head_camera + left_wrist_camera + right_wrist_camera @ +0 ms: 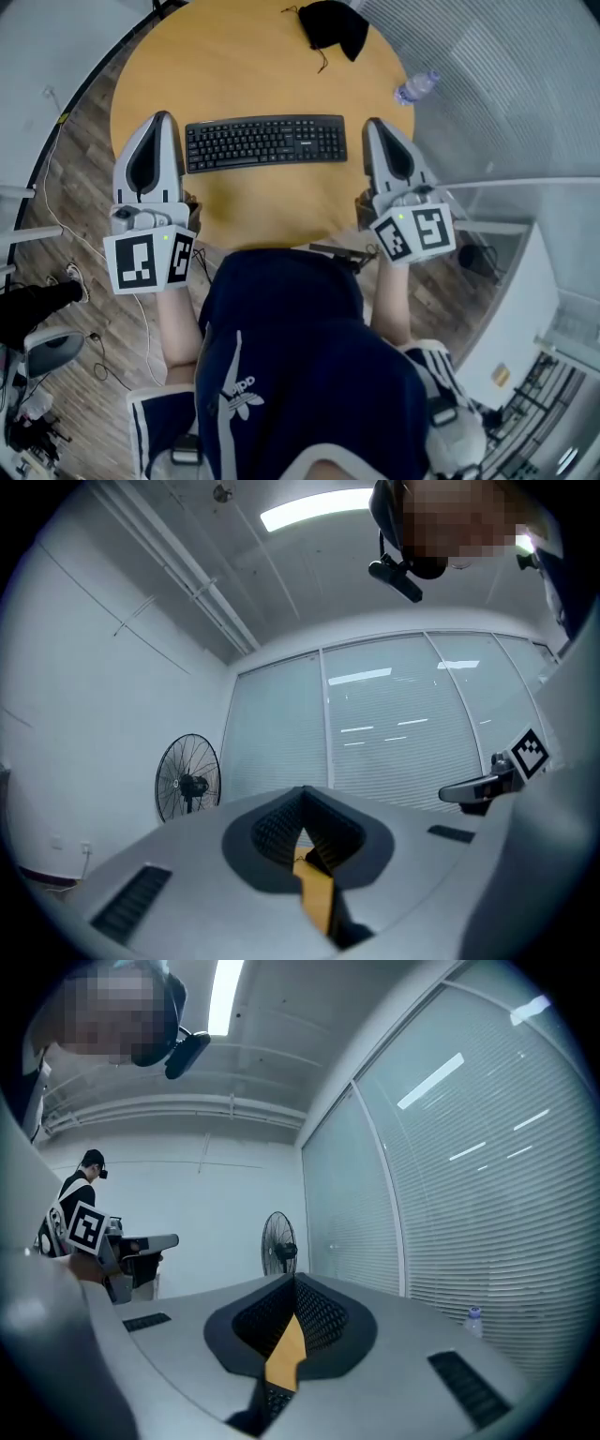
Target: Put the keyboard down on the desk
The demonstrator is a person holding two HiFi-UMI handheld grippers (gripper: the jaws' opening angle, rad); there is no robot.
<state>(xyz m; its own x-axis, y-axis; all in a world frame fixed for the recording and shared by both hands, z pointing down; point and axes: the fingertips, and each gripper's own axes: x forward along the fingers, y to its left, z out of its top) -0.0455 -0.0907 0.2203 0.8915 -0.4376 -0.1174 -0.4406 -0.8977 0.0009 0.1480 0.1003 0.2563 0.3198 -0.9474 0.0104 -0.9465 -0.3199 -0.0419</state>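
A black, flat, rectangular keyboard (265, 142) lies level on the round, smooth wood-grain table (234, 56), between the left gripper (164, 119) and the right gripper (375, 125). Both hold nothing, their grey, tapered jaws pressed together and apart from the keyboard's ends. The set-down looks complete, with nothing evidently left. Beyond the right gripper lie a limp black cloth (333, 26) and a clear plastic bottle (415, 87).

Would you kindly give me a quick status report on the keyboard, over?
Left gripper shut, empty; right gripper shut, empty. Keyboard flat on desk, held by neither. Black cloth and bottle at desk's far side, clear of it.
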